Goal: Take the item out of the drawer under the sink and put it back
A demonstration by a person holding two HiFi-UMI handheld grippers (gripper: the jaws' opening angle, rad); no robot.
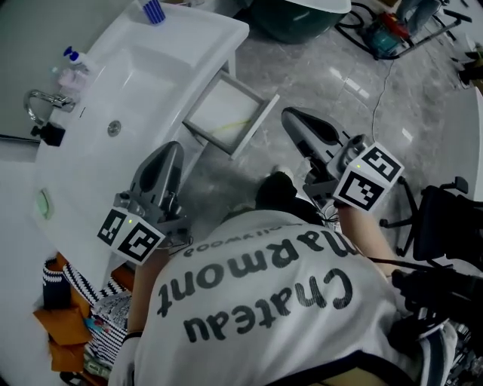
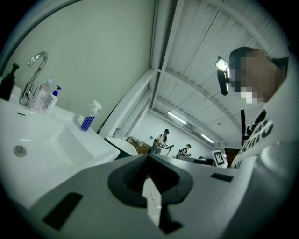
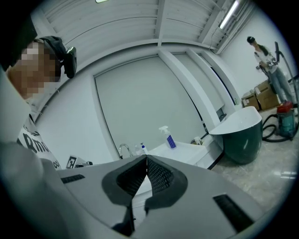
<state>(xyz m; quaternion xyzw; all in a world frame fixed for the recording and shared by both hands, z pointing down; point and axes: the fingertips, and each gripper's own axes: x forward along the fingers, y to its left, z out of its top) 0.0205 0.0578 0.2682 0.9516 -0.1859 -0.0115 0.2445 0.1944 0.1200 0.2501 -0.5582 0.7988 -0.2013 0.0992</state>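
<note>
The white drawer (image 1: 258, 121) under the sink (image 1: 151, 68) stands pulled open. Only a thin yellowish streak (image 1: 229, 126) shows on its floor. My left gripper (image 1: 175, 146) hangs beside the sink's front, a little left of and below the drawer, shut and empty. My right gripper (image 1: 290, 114) floats over the grey floor just right of the drawer, also shut and empty. In the left gripper view the jaws (image 2: 148, 157) meet with nothing between them. The right gripper view shows the same for my right gripper (image 3: 146, 158).
A faucet (image 1: 38, 102), soap bottles (image 1: 72, 64) and a spray bottle (image 1: 153, 10) stand on the sink. A dark green tub (image 1: 294, 19) sits beyond. A black chair (image 1: 445, 219) is at right, bags (image 1: 75, 301) at lower left. People (image 2: 163, 137) stand far off.
</note>
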